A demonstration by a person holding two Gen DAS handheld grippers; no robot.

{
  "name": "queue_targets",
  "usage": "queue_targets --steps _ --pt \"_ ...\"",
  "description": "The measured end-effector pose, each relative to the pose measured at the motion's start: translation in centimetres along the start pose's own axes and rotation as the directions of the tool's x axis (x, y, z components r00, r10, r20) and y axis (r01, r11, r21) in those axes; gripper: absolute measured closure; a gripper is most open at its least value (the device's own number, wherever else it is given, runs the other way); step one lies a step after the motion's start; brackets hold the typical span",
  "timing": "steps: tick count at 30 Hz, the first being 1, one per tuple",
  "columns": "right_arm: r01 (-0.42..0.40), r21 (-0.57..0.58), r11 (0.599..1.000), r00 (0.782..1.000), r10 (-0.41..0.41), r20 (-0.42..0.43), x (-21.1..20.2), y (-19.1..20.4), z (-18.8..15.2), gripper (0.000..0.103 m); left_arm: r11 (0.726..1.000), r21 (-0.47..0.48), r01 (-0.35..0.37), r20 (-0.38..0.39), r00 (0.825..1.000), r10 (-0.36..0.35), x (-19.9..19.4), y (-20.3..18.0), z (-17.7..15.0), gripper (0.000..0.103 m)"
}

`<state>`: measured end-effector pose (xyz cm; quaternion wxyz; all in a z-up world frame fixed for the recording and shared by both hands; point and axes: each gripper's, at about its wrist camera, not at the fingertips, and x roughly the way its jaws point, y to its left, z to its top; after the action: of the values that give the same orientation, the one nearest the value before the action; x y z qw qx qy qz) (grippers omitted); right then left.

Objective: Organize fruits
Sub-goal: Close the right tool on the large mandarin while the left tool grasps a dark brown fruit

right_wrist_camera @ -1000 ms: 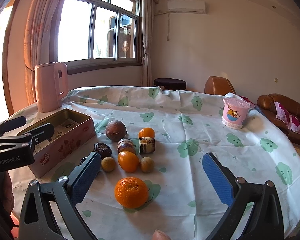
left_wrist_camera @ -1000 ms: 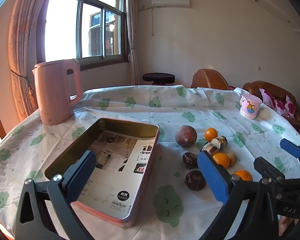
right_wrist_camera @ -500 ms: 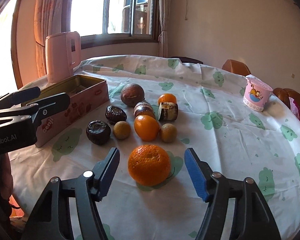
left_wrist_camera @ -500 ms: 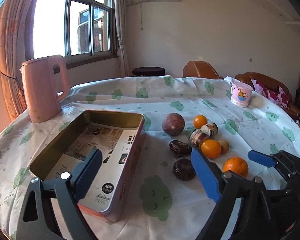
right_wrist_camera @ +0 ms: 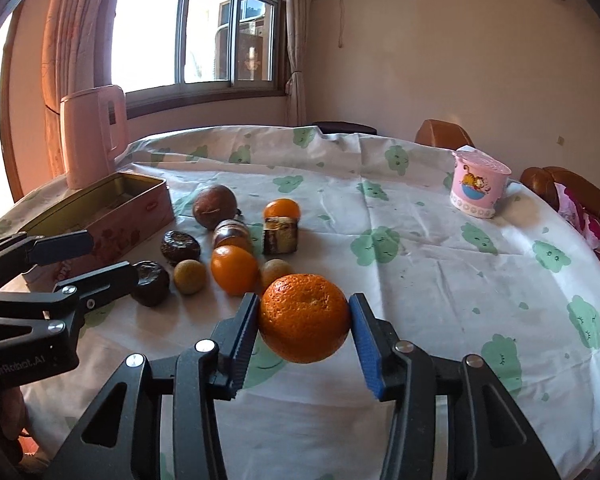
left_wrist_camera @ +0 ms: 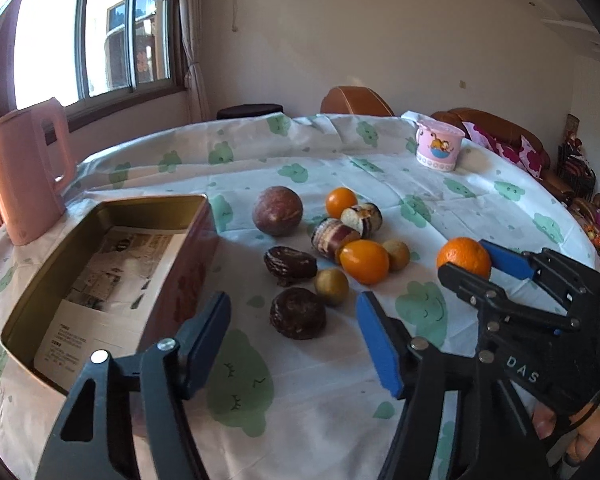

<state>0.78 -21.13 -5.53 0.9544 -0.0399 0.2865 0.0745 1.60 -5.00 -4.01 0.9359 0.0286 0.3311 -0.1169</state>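
Observation:
My right gripper [right_wrist_camera: 303, 320] is shut on a large orange [right_wrist_camera: 303, 317], with both pads touching its sides; the same orange shows in the left wrist view [left_wrist_camera: 464, 257]. My left gripper [left_wrist_camera: 294, 332] is open and empty, low over the cloth, with a dark wrinkled fruit [left_wrist_camera: 298, 313] just beyond its fingertips. A cluster of fruits lies mid-table: a smaller orange [right_wrist_camera: 234, 269], a brown round fruit [right_wrist_camera: 214, 207], several small ones. The open pink tin [left_wrist_camera: 100, 276] stands to the left of the fruits.
A pink kettle [right_wrist_camera: 92, 136] stands behind the tin at the far left. A pink cartoon cup [right_wrist_camera: 479, 188] stands at the far right of the table. A green-patterned cloth [right_wrist_camera: 439, 280] covers the table. Chairs and a sofa lie beyond the table.
My right gripper moved forward and closed on the large orange. My left gripper moved forward and right toward the fruit cluster, and its fingers narrowed a little.

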Motion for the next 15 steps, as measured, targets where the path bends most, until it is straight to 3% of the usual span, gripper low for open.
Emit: queue_targets --steps 2,5,15 --pt "-0.017 0.024 1.0 1.0 0.018 -0.011 0.2 -0.6 0.1 0.055 1.0 0.011 0.0 -0.039 0.999 0.001 1.0 -0.4 0.1 0.052" --pt "-0.012 0.005 1.0 1.0 0.012 -0.011 0.2 -0.4 0.1 0.055 1.0 0.017 0.011 -0.091 0.996 -0.01 2.1 -0.6 0.2 0.06" --pt "-0.036 -0.009 0.999 0.999 0.035 -0.041 0.5 -0.3 -0.2 0.055 1.0 0.021 -0.011 -0.176 0.984 0.014 4.9 -0.4 0.9 0.065"
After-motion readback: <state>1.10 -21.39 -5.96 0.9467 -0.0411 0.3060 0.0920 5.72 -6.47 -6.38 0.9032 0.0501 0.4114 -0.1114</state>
